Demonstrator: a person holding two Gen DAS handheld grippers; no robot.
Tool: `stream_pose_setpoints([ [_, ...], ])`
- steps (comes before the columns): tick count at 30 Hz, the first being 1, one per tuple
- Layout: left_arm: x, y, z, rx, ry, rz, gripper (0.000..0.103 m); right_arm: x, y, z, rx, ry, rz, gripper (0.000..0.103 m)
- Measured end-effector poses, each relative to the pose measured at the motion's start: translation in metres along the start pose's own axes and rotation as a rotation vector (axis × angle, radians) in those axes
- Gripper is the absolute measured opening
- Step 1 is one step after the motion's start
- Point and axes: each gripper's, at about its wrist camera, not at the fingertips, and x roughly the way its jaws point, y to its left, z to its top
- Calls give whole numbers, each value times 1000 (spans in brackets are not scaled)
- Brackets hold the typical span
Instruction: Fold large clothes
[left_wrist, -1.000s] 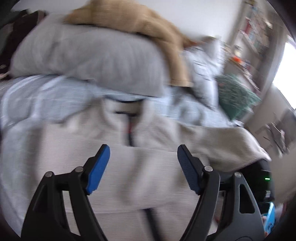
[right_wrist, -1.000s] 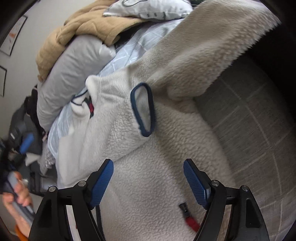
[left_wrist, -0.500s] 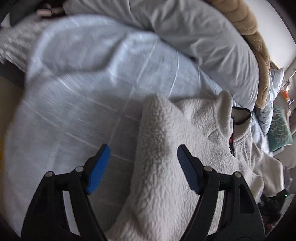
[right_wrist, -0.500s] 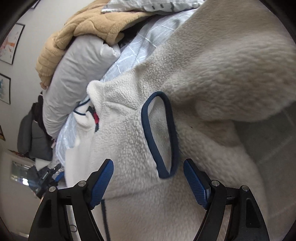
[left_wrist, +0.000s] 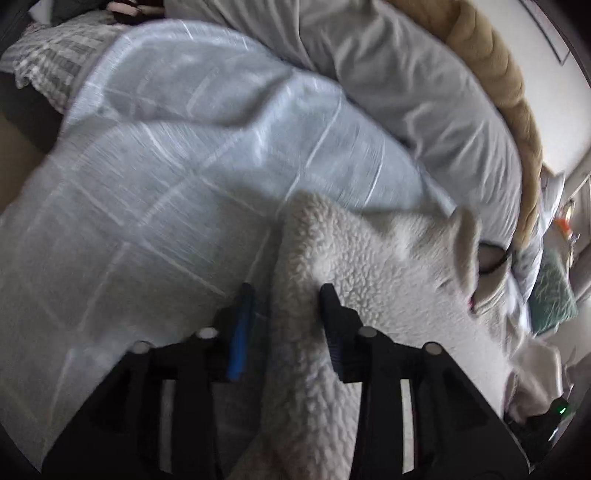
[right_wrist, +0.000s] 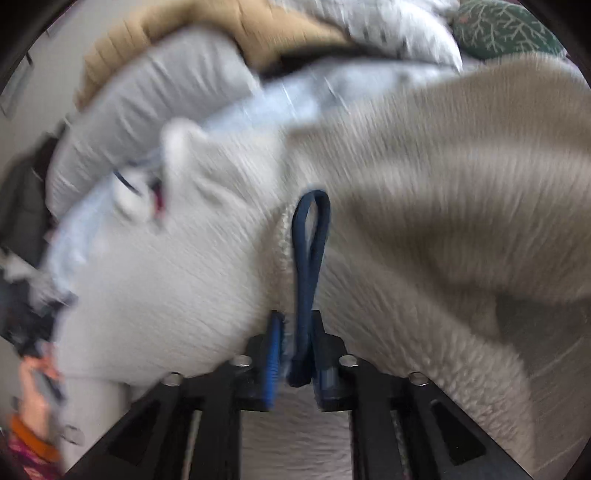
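On the bed (left_wrist: 155, 192), both tongs have just been closing: left tongs (left_wrist: 286, 295) pinch the cream fleece jacket's (left_wrist: 388, 280) edge, right tongs (right_wrist: 295, 325) its navy-trimmed cuff (right_wrist: 308, 258).

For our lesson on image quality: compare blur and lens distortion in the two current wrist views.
Left wrist view: moderately blurred, the bedspread streaked, the fleece nearer the gripper sharper. Right wrist view: heavier smear across the fleece, only the navy loop fairly crisp. Both: fisheye bending, dark round corners.
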Motion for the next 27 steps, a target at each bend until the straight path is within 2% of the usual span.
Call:
stream_pose_setpoints([
  [3,-38,-14,4,85,-55,1,40,-12,2,2,-26,-34,-31,34],
  [5,-68,-20,-2,159,-96,-7,40,-30,4,4,-35,-99,-47,35],
  [6,-84,-25,-10,208,-107,-38,40,-38,8,4,-54,-128,-41,35],
  [8,-96,-31,-22,275,-85,-81,38,-49,18,3,-102,-180,-34,35],
  [9,-95,-32,-28,299,-56,-102,30,-51,22,2,-119,-192,-24,35],
  [12,-75,-27,-51,329,74,-133,18,-43,29,-2,-142,-165,13,35],
  [13,-59,-25,-64,343,137,-82,16,-37,31,-4,-153,-150,8,35],
  [14,-48,-20,-74,352,158,-29,15,-31,31,-6,-164,-132,-8,35],
  [16,-45,-6,-82,290,136,-55,15,-8,26,-10,-174,-44,-93,31],
  [17,-49,-6,-81,253,135,-53,14,-2,24,-11,-169,-26,-90,31],
  [19,-55,-16,-80,267,144,0,15,-5,21,-13,-158,-39,-75,31],
  [20,-60,-26,-79,280,153,34,20,-9,22,-12,-155,-34,-79,31],
  [22,-70,-43,-77,286,171,86,38,-20,24,-10,-155,-35,-71,35],
  [23,-74,-47,-77,287,170,98,59,-25,24,-10,-157,-37,-66,40],
  [24,-82,-58,-77,292,164,113,72,-32,23,-10,-159,-39,-67,50],
  [25,-87,-62,-78,299,157,118,73,-39,22,-9,-161,-41,-72,59],
  [27,-102,-79,-81,342,147,136,74,-55,18,-8,-152,-62,-83,63],
])
